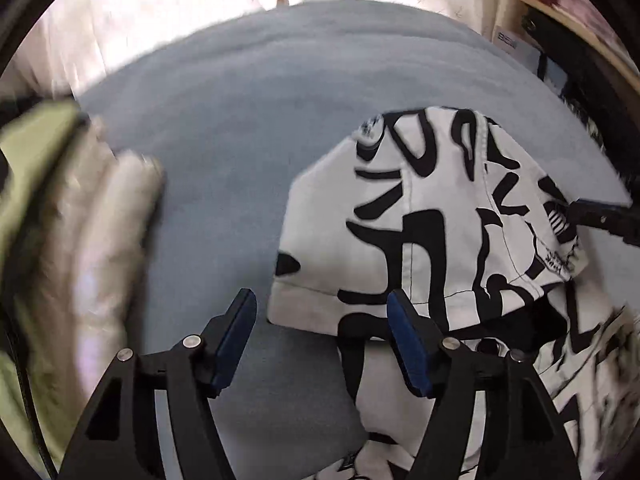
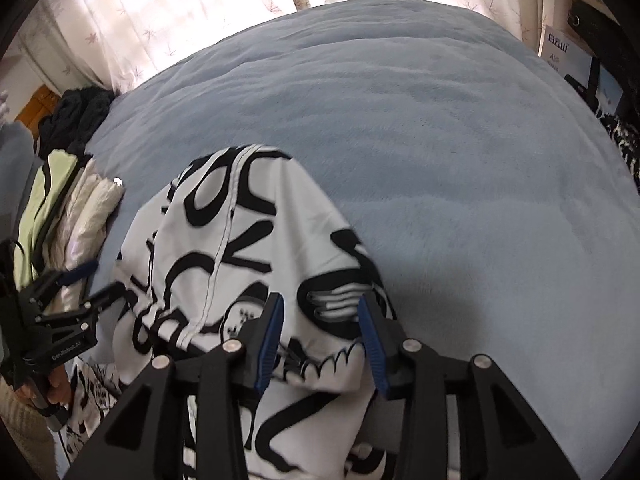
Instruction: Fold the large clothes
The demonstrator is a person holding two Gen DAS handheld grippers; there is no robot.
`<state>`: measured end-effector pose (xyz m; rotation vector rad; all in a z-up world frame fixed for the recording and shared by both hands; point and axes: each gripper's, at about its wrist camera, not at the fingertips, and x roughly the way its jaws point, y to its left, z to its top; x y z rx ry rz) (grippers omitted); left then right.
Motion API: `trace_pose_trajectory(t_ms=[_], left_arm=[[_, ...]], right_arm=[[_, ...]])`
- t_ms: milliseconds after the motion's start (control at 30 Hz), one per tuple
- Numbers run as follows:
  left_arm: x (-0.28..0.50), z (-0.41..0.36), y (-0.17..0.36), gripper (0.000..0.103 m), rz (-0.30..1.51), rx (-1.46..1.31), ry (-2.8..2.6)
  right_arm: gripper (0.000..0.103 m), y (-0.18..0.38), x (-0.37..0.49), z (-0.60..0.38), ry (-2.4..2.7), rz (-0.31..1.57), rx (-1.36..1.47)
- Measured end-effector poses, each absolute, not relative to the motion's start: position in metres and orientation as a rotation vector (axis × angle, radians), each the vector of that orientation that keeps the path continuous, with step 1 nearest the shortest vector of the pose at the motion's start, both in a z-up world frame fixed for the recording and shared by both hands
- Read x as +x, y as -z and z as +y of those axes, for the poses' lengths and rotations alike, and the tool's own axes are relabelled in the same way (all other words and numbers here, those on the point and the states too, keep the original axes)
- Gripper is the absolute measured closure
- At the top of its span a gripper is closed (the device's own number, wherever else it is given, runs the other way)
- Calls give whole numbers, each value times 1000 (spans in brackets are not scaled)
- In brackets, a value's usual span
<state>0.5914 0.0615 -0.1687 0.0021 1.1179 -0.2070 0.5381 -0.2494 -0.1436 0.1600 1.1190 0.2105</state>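
Note:
A white garment with bold black lettering point(image 1: 432, 232) lies partly folded on the blue-grey bedspread point(image 1: 248, 128). My left gripper point(image 1: 322, 308) is open and empty, its right finger over the garment's near-left edge. In the right wrist view the same garment point(image 2: 240, 248) lies in front of my right gripper point(image 2: 320, 312), which is open just above the cloth with nothing between its pads. My left gripper point(image 2: 92, 280) shows at the left of that view, open beside the garment's left edge. The right gripper's tip point(image 1: 600, 216) shows at the garment's far right side.
A stack of folded clothes, pale green and cream point(image 2: 68, 216), lies at the bed's left edge, blurred in the left wrist view point(image 1: 60, 216). A dark garment point(image 2: 76, 116) is heaped behind it. Patterned curtains point(image 2: 192, 12) hang behind the bed. A shelf with boxes point(image 2: 568, 48) stands at right.

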Motion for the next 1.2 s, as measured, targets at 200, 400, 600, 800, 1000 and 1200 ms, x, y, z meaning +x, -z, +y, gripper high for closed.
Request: trace_pose_trajectory(t_ms=[200, 400, 600, 800, 1000, 1200], left_arm=[[602, 71, 197, 35, 1174, -127, 266], [606, 82, 204, 28, 1141, -201, 299], [607, 83, 207, 22, 1117, -224, 316], [600, 83, 211, 20, 1078, -192, 306], [594, 84, 212, 16, 1050, -194, 319], [591, 74, 218, 11, 1010, -156, 311]], right_arm=[[64, 166, 556, -260, -274, 1155, 283], [64, 173, 559, -263, -309, 1117, 269], [62, 161, 560, -279, -320, 1061, 269], [59, 155, 575, -272, -314, 1023, 270], [59, 156, 595, -255, -286, 1014, 193], [52, 180, 608, -257, -349, 1109, 243]])
